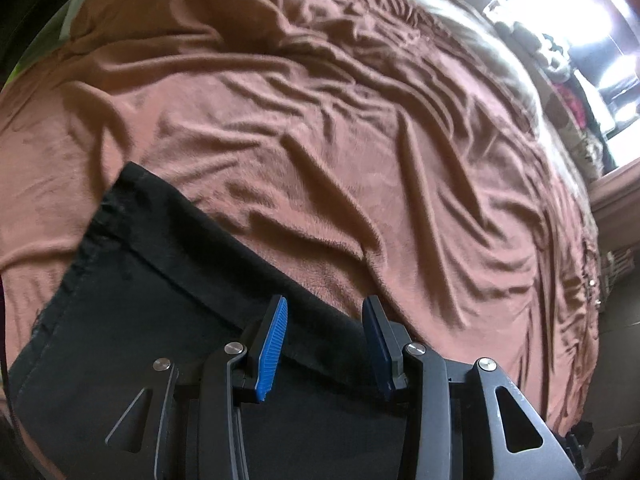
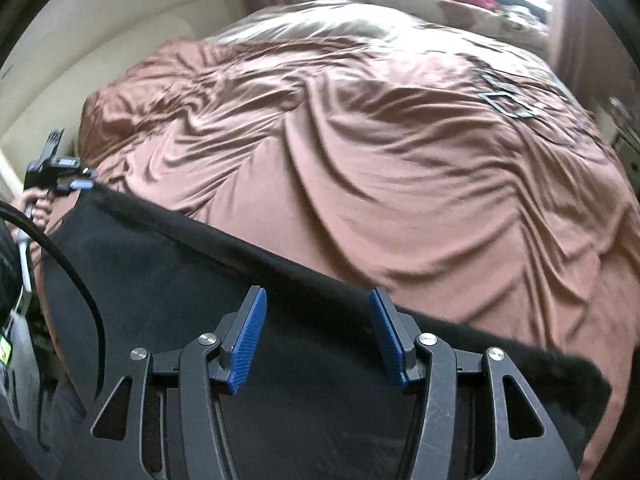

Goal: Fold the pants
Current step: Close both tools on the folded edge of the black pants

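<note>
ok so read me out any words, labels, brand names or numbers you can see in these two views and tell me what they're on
No text can be read in either view.
Green and yellow sticker at the right wrist view's left edge: too small and blurred to read.
Black pants and brown bedspread: no print visible.

The left gripper [image 1: 325,312] rises from six o'clock, its blue-padded fingers [image 1: 273,346] apart with black cloth between them; whether the pads press on it cannot be told. The black pants [image 1: 132,280] fill the frame from seven o'clock toward the centre, a stitched hem at nine o'clock. A rumpled brown bedspread [image 1: 320,120] covers the rest, with bright window light [image 1: 560,4] at one o'clock.
</note>
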Demonstrator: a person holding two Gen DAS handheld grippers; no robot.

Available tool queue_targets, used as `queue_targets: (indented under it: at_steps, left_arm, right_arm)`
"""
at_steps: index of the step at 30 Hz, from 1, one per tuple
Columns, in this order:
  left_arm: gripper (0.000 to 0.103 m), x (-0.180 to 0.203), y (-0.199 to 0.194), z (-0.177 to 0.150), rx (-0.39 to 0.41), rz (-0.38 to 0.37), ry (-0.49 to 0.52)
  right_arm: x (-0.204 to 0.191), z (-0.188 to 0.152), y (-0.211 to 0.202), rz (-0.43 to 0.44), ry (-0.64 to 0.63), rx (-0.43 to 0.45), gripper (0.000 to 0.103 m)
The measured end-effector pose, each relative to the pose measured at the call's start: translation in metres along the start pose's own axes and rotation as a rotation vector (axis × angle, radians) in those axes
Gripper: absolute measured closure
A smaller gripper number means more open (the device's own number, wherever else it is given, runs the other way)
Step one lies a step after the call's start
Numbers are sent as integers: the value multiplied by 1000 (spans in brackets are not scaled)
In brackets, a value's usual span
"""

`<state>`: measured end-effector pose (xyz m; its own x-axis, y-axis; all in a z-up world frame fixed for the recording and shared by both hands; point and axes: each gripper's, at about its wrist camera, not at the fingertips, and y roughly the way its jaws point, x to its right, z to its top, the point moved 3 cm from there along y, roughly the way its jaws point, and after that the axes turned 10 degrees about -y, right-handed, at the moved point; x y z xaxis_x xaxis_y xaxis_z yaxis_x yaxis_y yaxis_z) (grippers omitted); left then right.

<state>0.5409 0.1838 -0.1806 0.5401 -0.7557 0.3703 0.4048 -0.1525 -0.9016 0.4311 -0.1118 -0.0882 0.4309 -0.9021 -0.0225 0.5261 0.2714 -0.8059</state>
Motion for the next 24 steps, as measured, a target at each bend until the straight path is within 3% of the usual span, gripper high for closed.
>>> queue_targets:
  at_steps: [7,13,17,20,24]
  left_arm:
    - [61,-5,33,-3,-78,70,-59]
    - [63,-6,36,-1,-77,89,-91]
    - [92,-8,37,1,-71,113,-92]
    - [99,-11,35,1,-61,92,-95]
    - [100,-11,28,-1,-34,74,-68]
  right_arm:
    - [-17,33,62,87,-101,-52,52]
    - [-36,48,111,141,-164,-97,52]
    - [-53,60,135,179,-217,-107,52]
    - [-64,69,152,199,-251,-110,52]
    - [-76,77,170,234,-283,-118,59]
